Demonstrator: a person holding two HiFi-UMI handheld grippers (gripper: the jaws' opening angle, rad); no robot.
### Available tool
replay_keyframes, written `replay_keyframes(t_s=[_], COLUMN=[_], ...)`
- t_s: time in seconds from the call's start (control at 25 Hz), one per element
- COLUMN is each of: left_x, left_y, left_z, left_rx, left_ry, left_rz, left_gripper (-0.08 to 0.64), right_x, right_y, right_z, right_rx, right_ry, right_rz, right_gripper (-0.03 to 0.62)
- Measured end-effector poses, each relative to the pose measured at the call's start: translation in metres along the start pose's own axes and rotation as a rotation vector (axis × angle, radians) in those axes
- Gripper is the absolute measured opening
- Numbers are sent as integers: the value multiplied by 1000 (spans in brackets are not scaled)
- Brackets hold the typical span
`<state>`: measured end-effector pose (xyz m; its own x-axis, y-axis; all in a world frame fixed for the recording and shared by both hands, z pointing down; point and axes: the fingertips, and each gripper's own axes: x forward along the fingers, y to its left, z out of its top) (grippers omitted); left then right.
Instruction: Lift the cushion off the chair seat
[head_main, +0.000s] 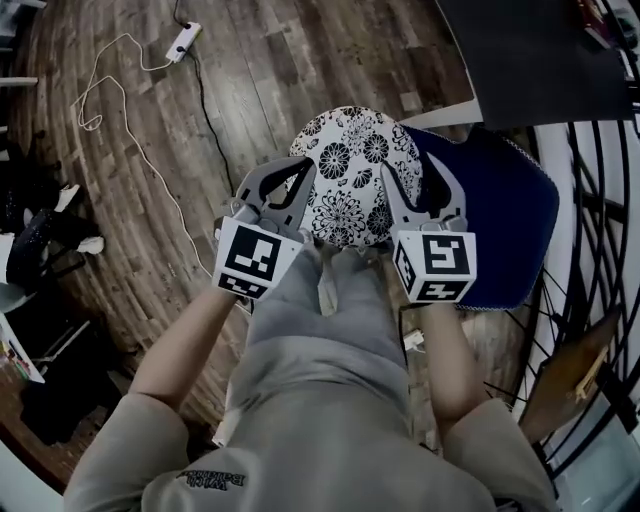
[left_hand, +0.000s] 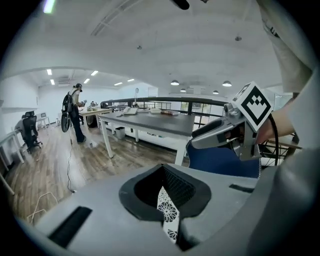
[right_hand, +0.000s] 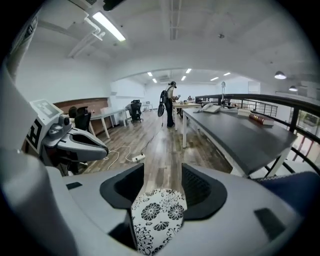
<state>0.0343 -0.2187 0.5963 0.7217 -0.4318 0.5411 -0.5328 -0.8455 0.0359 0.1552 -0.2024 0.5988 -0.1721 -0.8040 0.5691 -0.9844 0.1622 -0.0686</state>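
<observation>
A round cushion (head_main: 345, 180) with a black-and-white flower print lies below me, and a dark blue padded seat (head_main: 500, 220) with a pale stitched edge reaches out from under its right side. My left gripper (head_main: 300, 168) hangs over the cushion's left edge with its jaws together; in the left gripper view only a sliver of the print (left_hand: 167, 212) shows behind the left gripper (left_hand: 162, 175). My right gripper (head_main: 418, 172) is over the cushion's right edge, open, and nothing lies between its pads. In the right gripper view the cushion (right_hand: 157, 215) shows below the right gripper (right_hand: 162, 175).
A dark tabletop (head_main: 540, 60) stands at the upper right and a black metal railing (head_main: 600, 200) runs down the right side. A white power strip (head_main: 183, 40) and its cable lie on the wood floor. A black office chair (head_main: 40, 250) is at the left. A person (right_hand: 170, 105) stands far off.
</observation>
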Motion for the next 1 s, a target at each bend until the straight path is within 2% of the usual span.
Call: replay_keyframes(t_s=[0.2,0.4,0.56,0.68,0.84,1.0], left_x=[45,82,110,126,145,149], left_y=[1,-3,-15,-29,-48,-50], left_z=[-74,-135,-191,-229,-274,-295], left_rx=[-43,-144,-173,-185,-161,-182], left_ry=[96,147,205,252,304,349], left_rz=[-32,-45,-53,-96,-159,-165], left_gripper=[5,5,5,5,5,5], right_x=[51,101,128,141,154,161], right_y=[-12,-33,-44,-44,-48,-50], right_z=[-97,-197,-266,-313,-358,-372], right_rx=[57,172,187,168,134,108], right_ry=[137,261,357,441,503,530], right_rz=[-18,-72,-111,-117,-131,-135], right_gripper=[222,232,246,256,259,259])
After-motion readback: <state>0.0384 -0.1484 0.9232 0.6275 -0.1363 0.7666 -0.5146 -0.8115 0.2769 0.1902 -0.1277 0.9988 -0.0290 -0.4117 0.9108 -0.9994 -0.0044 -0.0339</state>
